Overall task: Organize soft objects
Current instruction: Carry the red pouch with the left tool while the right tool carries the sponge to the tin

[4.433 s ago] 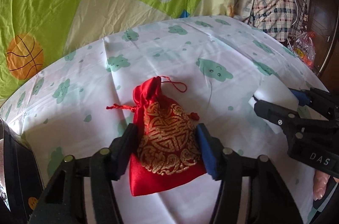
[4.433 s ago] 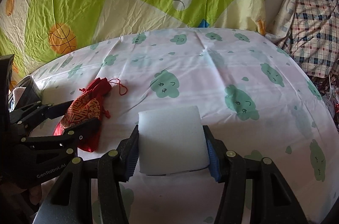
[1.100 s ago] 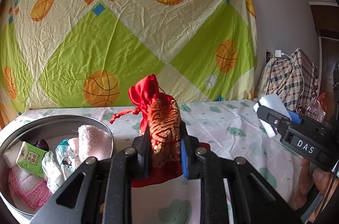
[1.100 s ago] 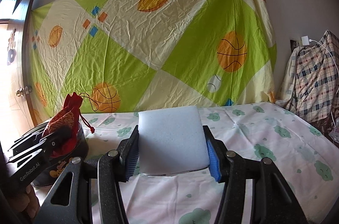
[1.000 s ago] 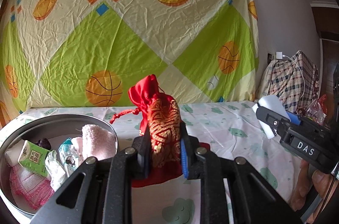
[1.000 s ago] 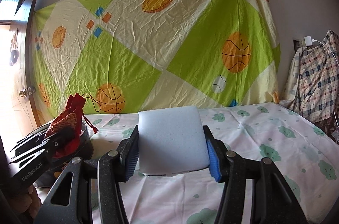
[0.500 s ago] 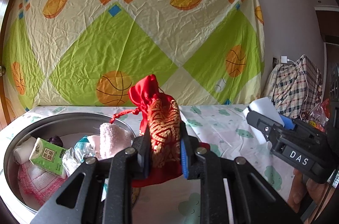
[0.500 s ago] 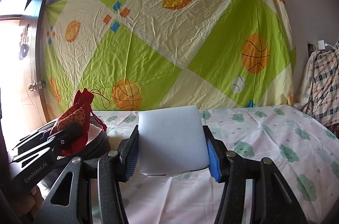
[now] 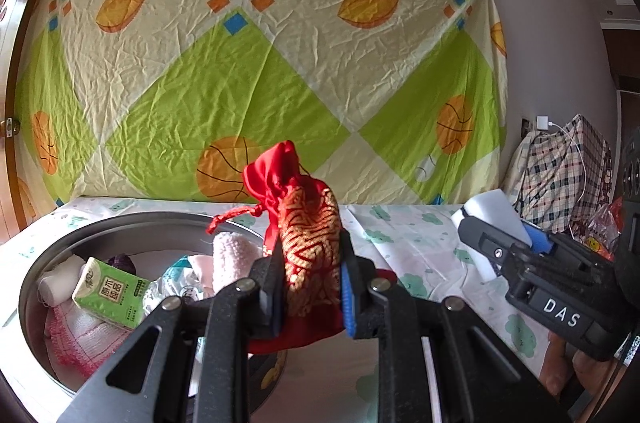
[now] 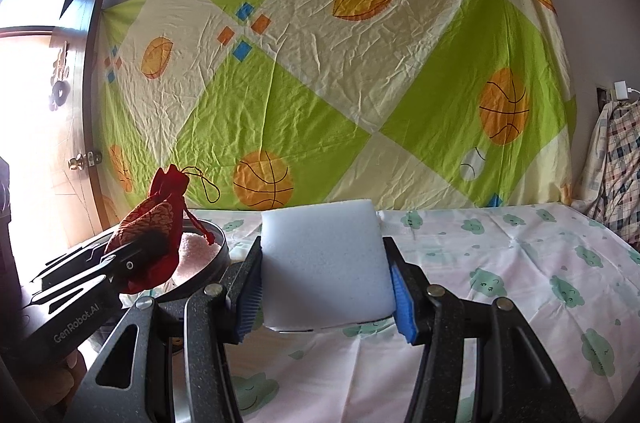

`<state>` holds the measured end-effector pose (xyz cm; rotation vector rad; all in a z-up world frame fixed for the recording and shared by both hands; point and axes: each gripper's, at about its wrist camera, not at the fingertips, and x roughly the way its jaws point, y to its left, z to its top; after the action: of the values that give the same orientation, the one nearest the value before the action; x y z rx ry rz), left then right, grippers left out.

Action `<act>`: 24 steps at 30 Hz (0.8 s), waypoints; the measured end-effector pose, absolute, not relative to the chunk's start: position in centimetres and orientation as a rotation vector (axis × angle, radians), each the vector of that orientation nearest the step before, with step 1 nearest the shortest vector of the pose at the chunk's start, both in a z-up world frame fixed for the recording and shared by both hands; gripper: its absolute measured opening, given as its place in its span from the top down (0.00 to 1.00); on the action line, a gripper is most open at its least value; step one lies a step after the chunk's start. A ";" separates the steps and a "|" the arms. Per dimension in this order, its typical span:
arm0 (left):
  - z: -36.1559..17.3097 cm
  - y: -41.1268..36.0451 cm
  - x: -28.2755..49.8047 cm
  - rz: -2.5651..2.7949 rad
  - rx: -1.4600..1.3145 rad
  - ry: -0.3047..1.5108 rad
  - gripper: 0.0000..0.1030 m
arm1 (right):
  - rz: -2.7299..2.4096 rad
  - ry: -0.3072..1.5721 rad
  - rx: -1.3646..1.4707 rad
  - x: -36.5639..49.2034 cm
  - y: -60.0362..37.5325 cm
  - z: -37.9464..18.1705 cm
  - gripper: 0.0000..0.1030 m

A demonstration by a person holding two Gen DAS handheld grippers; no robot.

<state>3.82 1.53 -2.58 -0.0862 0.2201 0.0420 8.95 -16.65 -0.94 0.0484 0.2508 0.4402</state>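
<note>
Surface: our cloud-print bedsheet (image 10: 500, 263), metal basin (image 9: 52, 255) at left.
Left gripper (image 9: 310, 287): we pinch the red pouch (image 9: 308, 223) upright, above the basin, for dropping.
Right gripper (image 10: 324, 299): closed on white sponge (image 10: 324, 263), waiting right.

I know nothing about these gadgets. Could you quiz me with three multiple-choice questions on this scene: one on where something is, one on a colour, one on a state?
1. Where is the green tissue pack?
A. In the metal basin
B. On the plaid bag
C. In a gripper

2. What colour is the pouch?
A. Blue
B. Red and gold
C. White

3. The right hand-held gripper is:
A. Open, empty
B. Shut on the white sponge
C. Out of sight

Answers: 1 A, it lies among the basin's items. 2 B, red cloth, gold pattern. 3 B, both pads press the sponge.
</note>
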 end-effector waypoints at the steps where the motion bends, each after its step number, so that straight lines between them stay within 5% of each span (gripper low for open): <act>1: -2.6 1.6 3.7 0.042 -0.087 0.219 0.80 | 0.444 0.249 0.048 8.9 -16.5 -0.9 0.45; 24: -2.5 4.1 2.6 0.088 -0.114 0.202 0.80 | 0.498 0.246 0.051 8.4 -13.9 -0.8 0.45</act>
<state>2.61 4.09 -2.51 -0.1138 0.2018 0.0876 8.41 -13.89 -0.84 0.0508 0.2460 0.4978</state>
